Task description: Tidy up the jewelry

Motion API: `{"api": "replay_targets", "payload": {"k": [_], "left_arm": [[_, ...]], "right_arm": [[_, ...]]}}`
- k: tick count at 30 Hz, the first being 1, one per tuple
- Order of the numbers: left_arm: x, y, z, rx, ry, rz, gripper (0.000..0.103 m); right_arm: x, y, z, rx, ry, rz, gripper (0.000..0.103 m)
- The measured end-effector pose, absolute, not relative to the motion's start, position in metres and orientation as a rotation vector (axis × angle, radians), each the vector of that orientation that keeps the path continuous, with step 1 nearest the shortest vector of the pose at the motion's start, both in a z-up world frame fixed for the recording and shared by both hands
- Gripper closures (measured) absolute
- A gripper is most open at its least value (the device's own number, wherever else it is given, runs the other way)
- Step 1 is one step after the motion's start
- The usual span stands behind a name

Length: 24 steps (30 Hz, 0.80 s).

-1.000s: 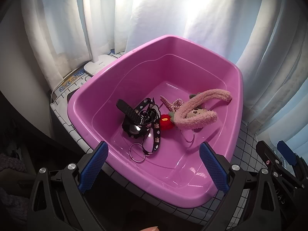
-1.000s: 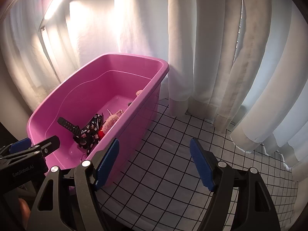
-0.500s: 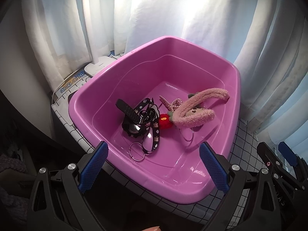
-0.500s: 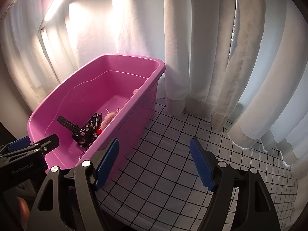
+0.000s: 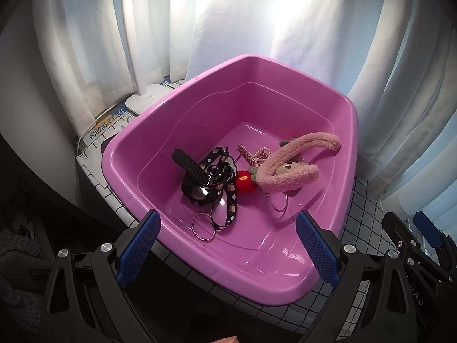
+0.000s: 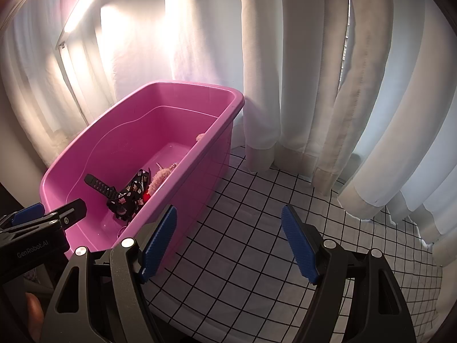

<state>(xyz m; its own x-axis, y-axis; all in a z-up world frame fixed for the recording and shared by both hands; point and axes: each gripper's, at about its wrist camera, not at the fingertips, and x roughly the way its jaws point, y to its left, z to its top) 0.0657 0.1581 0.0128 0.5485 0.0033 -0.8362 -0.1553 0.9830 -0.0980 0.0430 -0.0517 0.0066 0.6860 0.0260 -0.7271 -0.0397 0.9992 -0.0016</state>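
Both grippers, left gripper (image 5: 225, 245) and right gripper (image 6: 228, 243), hover with fingers spread, holding nothing. Watch (image 5: 197, 177), lanyard (image 5: 225, 188) and plush charm (image 5: 288, 168) lie tangled in the pink tub (image 5: 285, 280); stage indeterminate.

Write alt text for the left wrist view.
A pink plastic tub on a grid-patterned cloth holds a black watch, patterned lanyard, red strawberry charm, pink plush headband and metal rings. The open left gripper hovers at its near rim.
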Motion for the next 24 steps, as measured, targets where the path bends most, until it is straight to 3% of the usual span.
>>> {"api": "replay_targets", "payload": {"k": [24], "left_arm": [[0.0684,0.1591,0.0118,-0.167,0.987,0.097,0.009]], "right_arm": [[0.0461,-0.0489,0.0060,-0.015,0.816,0.032,0.031]]}}
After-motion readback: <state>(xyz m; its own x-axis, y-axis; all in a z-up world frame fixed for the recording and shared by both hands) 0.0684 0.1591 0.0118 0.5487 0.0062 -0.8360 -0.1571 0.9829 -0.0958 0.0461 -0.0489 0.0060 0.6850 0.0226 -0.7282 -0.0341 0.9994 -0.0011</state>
